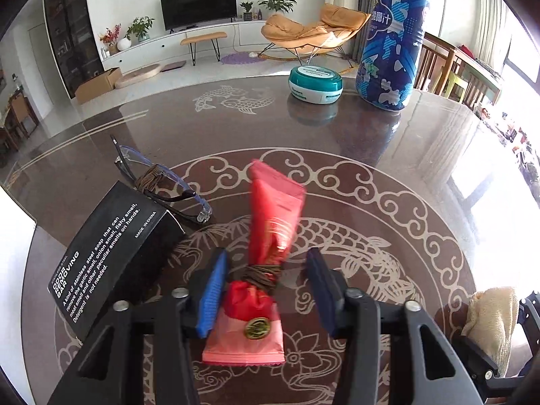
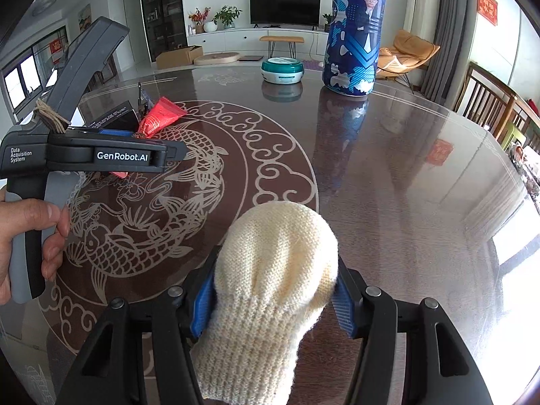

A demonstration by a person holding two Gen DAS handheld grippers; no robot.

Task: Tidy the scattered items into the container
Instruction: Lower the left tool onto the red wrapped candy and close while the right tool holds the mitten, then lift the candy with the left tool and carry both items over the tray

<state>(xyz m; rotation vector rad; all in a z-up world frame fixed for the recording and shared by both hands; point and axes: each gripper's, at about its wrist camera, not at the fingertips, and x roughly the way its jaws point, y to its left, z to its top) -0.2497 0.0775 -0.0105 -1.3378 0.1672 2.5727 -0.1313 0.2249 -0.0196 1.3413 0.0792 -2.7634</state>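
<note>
I see no container and nothing stowed yet; my left gripper [image 1: 266, 290] sits apart around the red packet [image 1: 270, 222] on the table [image 1: 388, 168] — my right gripper [image 2: 271, 298] clamps the knitted glove [image 2: 273, 270]; glasses [image 1: 162, 185], black box [image 1: 108, 256] and tin [image 1: 315, 84] remain.

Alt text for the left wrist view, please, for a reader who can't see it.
The left gripper, jaws open, straddles a red tube tied with brown cord on a dark koi-patterned table. A black box and glasses lie to its left; a teal tin and tall blue can stand at the far edge.
</note>
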